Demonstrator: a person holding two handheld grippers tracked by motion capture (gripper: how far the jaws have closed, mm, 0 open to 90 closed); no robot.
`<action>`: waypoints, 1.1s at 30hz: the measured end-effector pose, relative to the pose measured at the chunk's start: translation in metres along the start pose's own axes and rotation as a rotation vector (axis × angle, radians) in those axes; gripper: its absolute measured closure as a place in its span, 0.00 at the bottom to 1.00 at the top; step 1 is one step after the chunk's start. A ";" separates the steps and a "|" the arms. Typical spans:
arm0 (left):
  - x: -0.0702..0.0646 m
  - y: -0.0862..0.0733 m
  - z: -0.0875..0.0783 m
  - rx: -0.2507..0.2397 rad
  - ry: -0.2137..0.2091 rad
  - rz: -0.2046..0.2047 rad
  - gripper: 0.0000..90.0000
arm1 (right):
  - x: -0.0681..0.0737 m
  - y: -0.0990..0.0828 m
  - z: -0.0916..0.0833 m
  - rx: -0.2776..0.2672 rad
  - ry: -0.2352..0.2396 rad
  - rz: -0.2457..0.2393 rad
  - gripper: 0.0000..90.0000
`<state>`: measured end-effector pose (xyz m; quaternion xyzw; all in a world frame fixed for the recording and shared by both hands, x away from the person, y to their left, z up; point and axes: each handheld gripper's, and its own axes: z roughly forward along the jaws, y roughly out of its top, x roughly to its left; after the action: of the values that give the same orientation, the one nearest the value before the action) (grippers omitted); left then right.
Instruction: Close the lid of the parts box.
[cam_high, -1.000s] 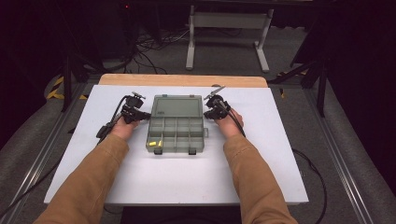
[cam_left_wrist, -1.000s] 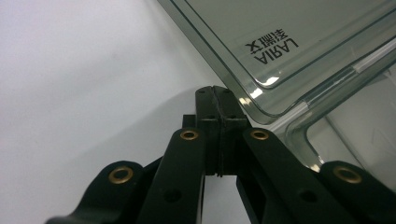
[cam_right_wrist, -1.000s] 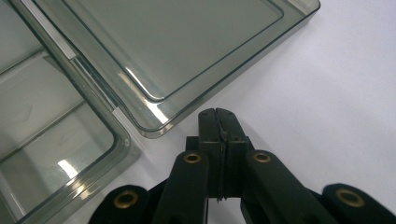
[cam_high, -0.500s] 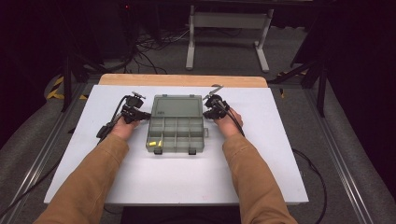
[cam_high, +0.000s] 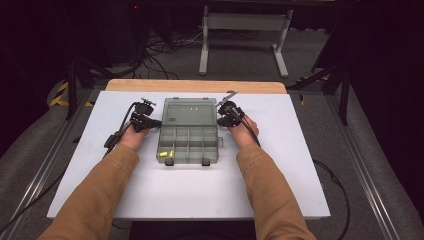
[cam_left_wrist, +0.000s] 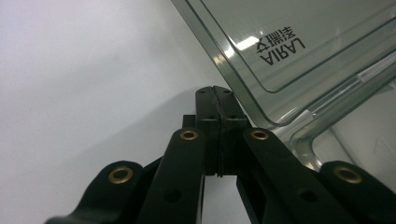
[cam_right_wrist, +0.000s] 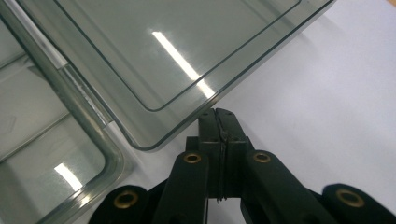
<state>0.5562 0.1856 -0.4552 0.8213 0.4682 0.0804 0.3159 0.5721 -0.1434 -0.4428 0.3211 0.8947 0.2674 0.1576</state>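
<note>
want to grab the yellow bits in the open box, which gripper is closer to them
Left. The yellow bits lie in the near-left compartment of the box. The left gripper, shut, sits just off the box's left edge; the right gripper, shut, is across the box by its right edge.

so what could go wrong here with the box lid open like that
Both grippers are shut, with the left gripper and right gripper tips at the edges of the clear lid. A push from one side only could skew the box on the table. A jolt might scatter the small yellow parts.
</note>
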 end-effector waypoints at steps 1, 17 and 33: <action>0.000 0.000 0.000 -0.003 0.001 -0.001 1.00 | 0.000 0.001 0.000 0.000 -0.004 -0.002 1.00; -0.003 0.006 0.004 -0.007 0.028 0.007 1.00 | 0.000 0.002 0.005 -0.032 -0.029 0.013 1.00; -0.002 0.008 0.008 -0.032 0.037 -0.001 1.00 | -0.003 0.003 0.006 -0.063 -0.046 0.029 1.00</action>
<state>0.5641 0.1775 -0.4561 0.8144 0.4729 0.1029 0.3202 0.5784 -0.1408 -0.4455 0.3348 0.8772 0.2903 0.1846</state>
